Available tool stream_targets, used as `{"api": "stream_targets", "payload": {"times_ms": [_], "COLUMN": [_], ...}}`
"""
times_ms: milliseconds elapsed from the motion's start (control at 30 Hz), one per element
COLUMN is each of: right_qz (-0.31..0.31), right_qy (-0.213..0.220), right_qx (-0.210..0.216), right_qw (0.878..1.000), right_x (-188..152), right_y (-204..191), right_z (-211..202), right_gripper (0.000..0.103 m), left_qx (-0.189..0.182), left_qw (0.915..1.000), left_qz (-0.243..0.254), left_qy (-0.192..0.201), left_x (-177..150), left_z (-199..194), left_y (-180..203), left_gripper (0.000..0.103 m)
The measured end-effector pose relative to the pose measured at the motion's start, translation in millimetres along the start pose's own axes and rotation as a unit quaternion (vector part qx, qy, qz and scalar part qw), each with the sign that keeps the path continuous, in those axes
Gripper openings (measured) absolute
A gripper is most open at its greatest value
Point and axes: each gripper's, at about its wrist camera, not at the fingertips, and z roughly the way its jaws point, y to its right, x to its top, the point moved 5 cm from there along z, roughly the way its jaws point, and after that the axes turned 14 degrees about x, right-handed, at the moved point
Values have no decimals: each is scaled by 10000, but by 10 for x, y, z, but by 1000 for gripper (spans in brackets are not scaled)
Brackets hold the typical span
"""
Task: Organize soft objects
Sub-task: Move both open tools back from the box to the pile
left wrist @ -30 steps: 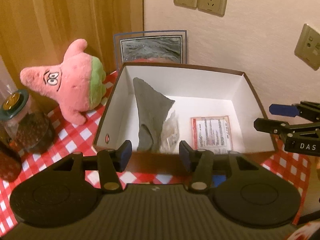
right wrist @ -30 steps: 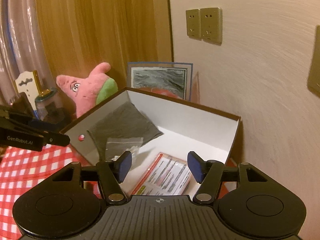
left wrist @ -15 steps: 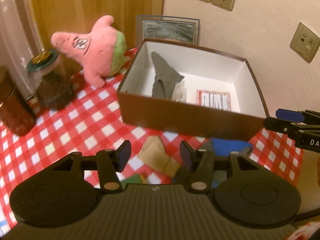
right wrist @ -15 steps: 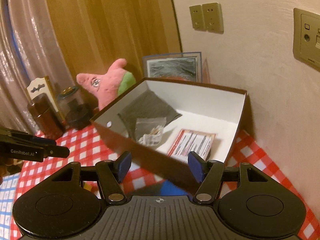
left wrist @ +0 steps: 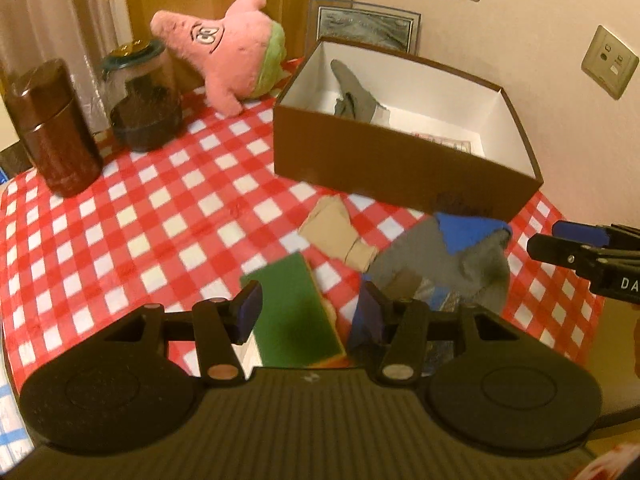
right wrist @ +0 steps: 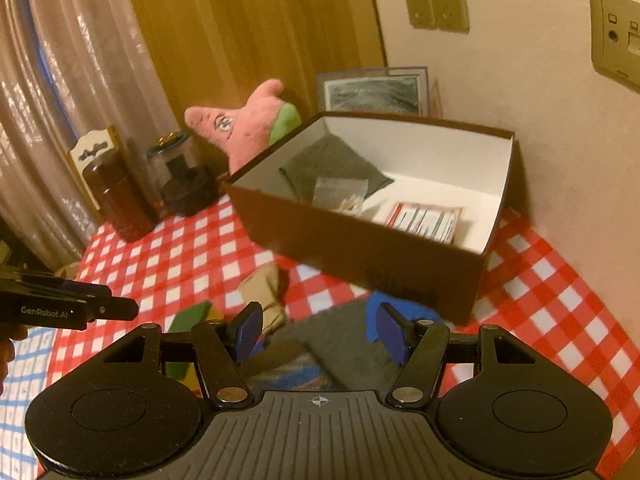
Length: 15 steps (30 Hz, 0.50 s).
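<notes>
Both my left gripper (left wrist: 308, 312) and right gripper (right wrist: 320, 330) hang released, empty. A limp, light grey-and-blue sock (left wrist: 452, 256) lies just before the brown box (left wrist: 400, 168); I would pinch its bunched middle.

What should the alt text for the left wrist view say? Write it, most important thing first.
The open left gripper hovers empty over a green sponge on a red-checked tablecloth, beside a beige cloth and a grey-and-blue glove. Behind stands an open brown box holding a grey cloth, with a pink star plush and two jars to its left.
</notes>
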Motion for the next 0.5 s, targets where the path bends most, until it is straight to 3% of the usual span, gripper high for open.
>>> {"api": "stream_targets", "payload": {"times_ms": [500], "right_qz": [54], "right_qy": [-548], "right_qx": [103], "right_qw": [9984], "right_x": [-507], "right_y": [-257], "right_z": [91], "right_gripper": [63], "left_qx": [-25], "left_qw": [9995], "left_qz": [-89], "left_qy": [-294], "left_x": [-554], "left_z": [-44], "left_y": [-144], "left_gripper": [51]}}
